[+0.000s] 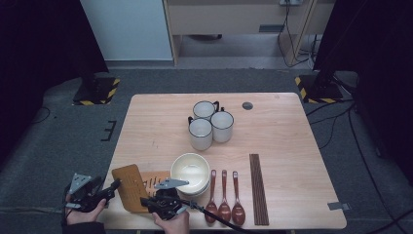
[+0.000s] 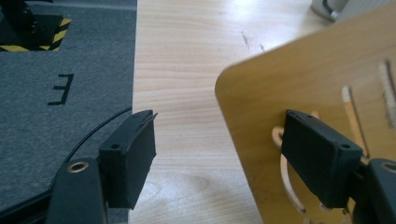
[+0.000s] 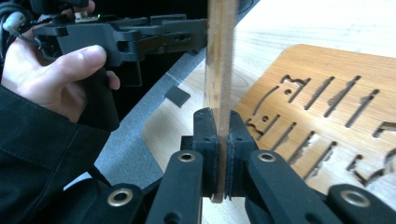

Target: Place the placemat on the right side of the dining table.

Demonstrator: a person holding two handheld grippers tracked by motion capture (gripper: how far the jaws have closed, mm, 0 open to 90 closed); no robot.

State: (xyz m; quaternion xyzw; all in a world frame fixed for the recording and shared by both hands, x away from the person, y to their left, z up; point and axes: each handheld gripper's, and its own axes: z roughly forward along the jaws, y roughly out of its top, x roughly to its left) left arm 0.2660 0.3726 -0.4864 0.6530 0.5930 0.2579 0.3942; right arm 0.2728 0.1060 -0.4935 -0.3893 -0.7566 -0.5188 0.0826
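right gripper: jaws pinched tight on upright wooden panel, centre of its view | left gripper: jaws apart, nothing held, panel edge between them | slotted board: flat on table, lower left | risk: thin-edge grip may let panel tip onto bowl

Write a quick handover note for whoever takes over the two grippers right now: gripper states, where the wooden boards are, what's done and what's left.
Right gripper: shut on the upper wooden board, clamped at its edge.
Left gripper: open, jaws either side of that board's corner, not pressing it.
Slotted wooden board: flat on the table near the stacked bowls.
Done: right grip on the board.
Left: probably moving or placing the held board.
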